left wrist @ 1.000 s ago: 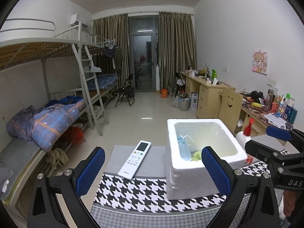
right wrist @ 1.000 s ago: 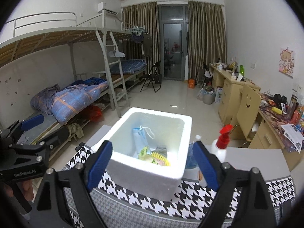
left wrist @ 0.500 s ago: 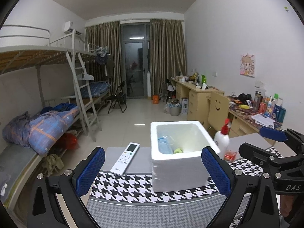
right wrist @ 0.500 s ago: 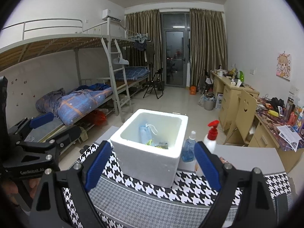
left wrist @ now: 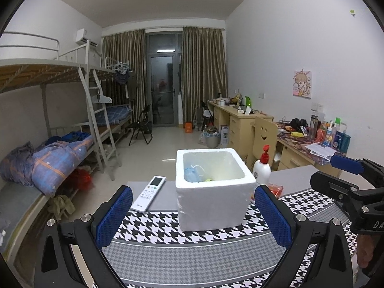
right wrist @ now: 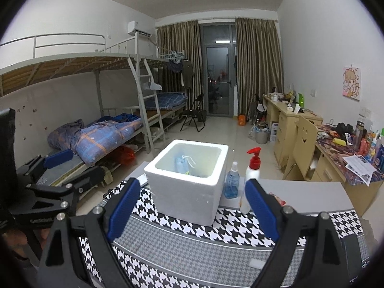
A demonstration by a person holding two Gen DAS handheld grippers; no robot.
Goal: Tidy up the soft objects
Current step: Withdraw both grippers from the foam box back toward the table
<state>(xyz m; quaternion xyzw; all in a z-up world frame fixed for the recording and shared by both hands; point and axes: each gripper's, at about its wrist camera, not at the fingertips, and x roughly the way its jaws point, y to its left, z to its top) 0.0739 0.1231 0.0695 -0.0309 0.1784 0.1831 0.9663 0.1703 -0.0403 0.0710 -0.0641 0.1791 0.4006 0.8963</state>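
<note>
A white foam box (left wrist: 213,204) (right wrist: 189,196) stands on the houndstooth cloth (left wrist: 168,230) (right wrist: 216,235). Inside it a blue face mask (left wrist: 192,175) (right wrist: 181,164) leans against the wall, beside a bit of yellow-green soft stuff (left wrist: 208,180). My left gripper (left wrist: 193,218) is open and empty, held back from the box on its near side. My right gripper (right wrist: 190,212) is also open and empty, likewise short of the box. Each gripper shows at the edge of the other's view.
A white remote (left wrist: 148,193) lies left of the box. A red-pump lotion bottle (left wrist: 262,168) (right wrist: 252,170), a blue spray bottle (right wrist: 232,181) and a small red packet (left wrist: 274,189) sit to its right. Bunk beds (left wrist: 60,144) line the left wall, cluttered desks (left wrist: 300,144) the right.
Both grippers have pulled back and up from the foam box, which now looks smaller and farther off. They stay open and empty.
</note>
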